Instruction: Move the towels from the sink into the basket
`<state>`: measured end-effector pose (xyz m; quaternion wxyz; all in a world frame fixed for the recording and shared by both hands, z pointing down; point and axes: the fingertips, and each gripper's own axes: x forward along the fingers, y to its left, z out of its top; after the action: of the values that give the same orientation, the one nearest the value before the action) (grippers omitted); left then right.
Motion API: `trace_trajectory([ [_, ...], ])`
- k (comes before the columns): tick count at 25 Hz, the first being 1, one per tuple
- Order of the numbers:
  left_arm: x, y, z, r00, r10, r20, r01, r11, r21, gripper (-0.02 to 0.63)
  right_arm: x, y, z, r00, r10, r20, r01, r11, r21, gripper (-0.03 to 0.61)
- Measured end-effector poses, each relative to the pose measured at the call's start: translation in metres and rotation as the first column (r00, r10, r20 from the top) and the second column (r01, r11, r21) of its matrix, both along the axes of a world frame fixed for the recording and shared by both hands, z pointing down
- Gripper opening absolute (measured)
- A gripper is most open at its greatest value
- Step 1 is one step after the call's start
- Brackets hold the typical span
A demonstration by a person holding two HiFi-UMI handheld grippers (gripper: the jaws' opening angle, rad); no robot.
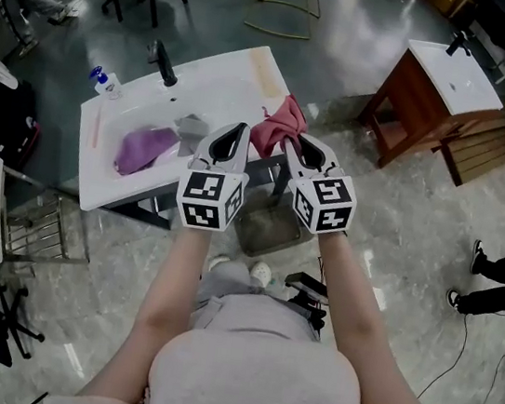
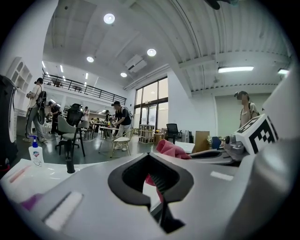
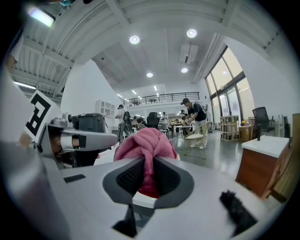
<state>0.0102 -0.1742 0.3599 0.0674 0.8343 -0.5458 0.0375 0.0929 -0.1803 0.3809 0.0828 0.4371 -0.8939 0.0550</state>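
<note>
Both grippers are clamped on the pink towel (image 1: pixel 278 127) — left gripper (image 2: pixel 156 183) on an edge, right gripper (image 3: pixel 149 165) on a bunched fold — beside the sink (image 1: pixel 224 79); the soap bottle (image 1: pixel 107 83) label is too small to read.

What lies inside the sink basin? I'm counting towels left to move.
A purple towel and a grey towel lie in the sink; the left tool hides its right part.
</note>
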Motion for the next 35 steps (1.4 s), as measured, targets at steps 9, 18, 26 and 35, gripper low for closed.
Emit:
trace_trajectory([
  [9, 0.013, 0.005, -0.002, 0.999, 0.041, -0.016, -0.041, 0.999, 0.015, 0.006, 0.013, 0.008, -0.004, 0.999, 0.048, -0.006, -0.048, 0.998, 0.034, 0.058],
  [18, 0.012, 0.032, 0.003, 0.996, 0.081, -0.045, -0.081, 0.997, 0.003, 0.006, 0.013, 0.04, -0.007, 0.995, 0.096, -0.029, -0.094, 0.994, 0.049, 0.058],
  [26, 0.006, 0.042, -0.001, 0.993, 0.098, -0.07, -0.098, 0.995, 0.006, 0.006, 0.01, 0.058, -0.008, 0.992, 0.123, -0.038, -0.12, 0.991, 0.061, 0.058],
  [35, 0.005, 0.047, 0.008, 0.99, 0.122, -0.077, -0.122, 0.993, 0.011, 0.006, 0.014, 0.063, -0.004, 0.986, 0.164, -0.013, -0.163, 0.984, 0.071, 0.058],
])
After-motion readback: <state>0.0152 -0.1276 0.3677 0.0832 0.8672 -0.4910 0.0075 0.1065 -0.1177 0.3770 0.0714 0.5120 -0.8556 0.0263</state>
